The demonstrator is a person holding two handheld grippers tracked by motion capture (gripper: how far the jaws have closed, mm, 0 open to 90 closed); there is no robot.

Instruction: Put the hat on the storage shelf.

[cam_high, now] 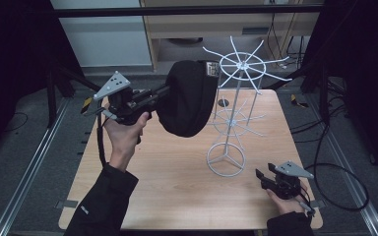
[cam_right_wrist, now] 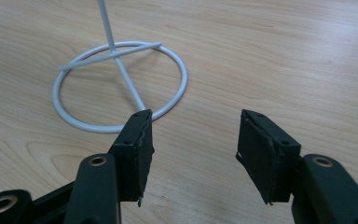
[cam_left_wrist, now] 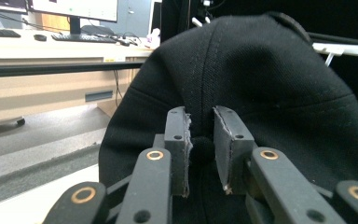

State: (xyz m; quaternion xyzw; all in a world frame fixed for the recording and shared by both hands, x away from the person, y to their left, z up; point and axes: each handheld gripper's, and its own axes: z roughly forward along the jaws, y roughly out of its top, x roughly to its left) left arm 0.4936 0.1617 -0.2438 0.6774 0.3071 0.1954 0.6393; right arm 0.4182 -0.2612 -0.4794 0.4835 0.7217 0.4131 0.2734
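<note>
The left gripper [cam_high: 163, 92] is clamped on the top button of a black fabric baseball cap [cam_high: 187, 98], held in the air just left of the tall white wire rack [cam_high: 234, 105]; the right gripper [cam_high: 262, 176], jaws apart and empty, rests near the rack's ring base

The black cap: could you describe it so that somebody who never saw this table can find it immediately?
Start at the wooden table and find the tall white wire rack standing on it. Left of the rack's top ring, the black cap is held up in the air, above the table. It is the only dark, soft, rounded thing there, and the left tongs pinch the small button on its crown.
</note>
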